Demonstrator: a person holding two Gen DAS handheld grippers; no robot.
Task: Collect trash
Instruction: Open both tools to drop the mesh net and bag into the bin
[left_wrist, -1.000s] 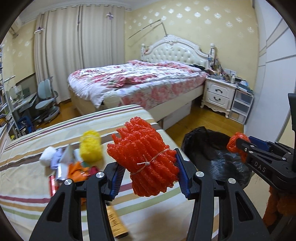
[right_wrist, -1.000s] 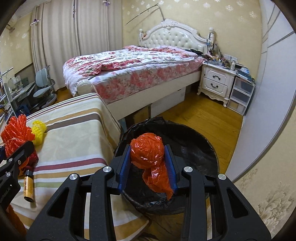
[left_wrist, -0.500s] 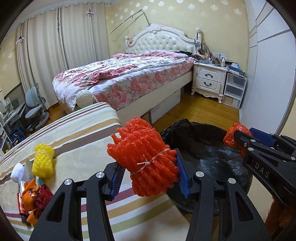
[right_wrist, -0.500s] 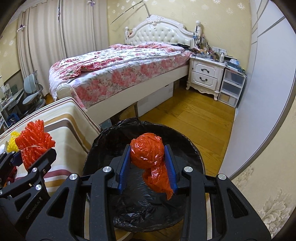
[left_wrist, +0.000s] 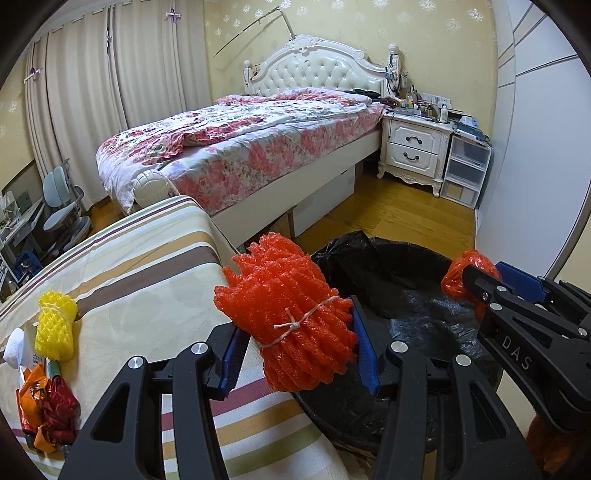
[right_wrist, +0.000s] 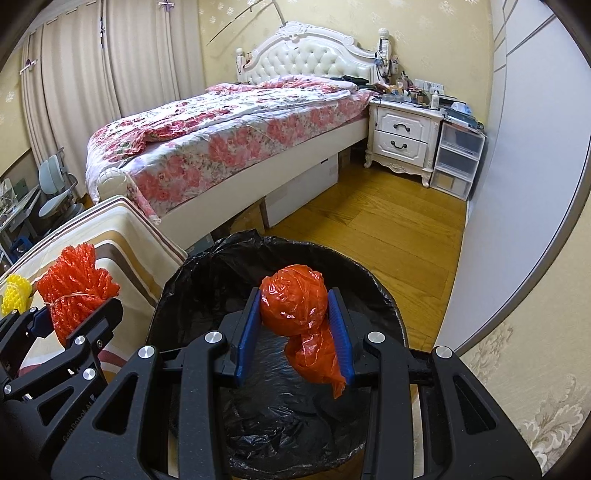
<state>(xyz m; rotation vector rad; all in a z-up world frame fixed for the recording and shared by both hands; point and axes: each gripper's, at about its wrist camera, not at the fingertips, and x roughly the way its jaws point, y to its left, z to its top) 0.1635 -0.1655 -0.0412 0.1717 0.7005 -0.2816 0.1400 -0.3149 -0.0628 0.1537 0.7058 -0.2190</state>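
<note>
My left gripper (left_wrist: 295, 350) is shut on a bundle of red foam netting (left_wrist: 291, 321) tied with string, held at the edge of the striped table, beside the bin. My right gripper (right_wrist: 293, 328) is shut on a crumpled orange plastic bag (right_wrist: 295, 310) and holds it above the black-lined trash bin (right_wrist: 207, 273). The bin also shows in the left wrist view (left_wrist: 399, 258), with the right gripper (left_wrist: 480, 284) over it. The red netting also shows in the right wrist view (right_wrist: 74, 288).
On the striped tablecloth (left_wrist: 147, 280) lie a yellow foam net (left_wrist: 55, 328), a white wad (left_wrist: 14, 349) and red and orange wrappers (left_wrist: 48, 413). A floral bed (left_wrist: 258, 136), a white nightstand (left_wrist: 413, 147) and wooden floor (right_wrist: 388, 229) lie beyond.
Both grippers have swung right, away from the table towards the bin. The right gripper now hangs over the bin's middle. Both still hold their loads.
</note>
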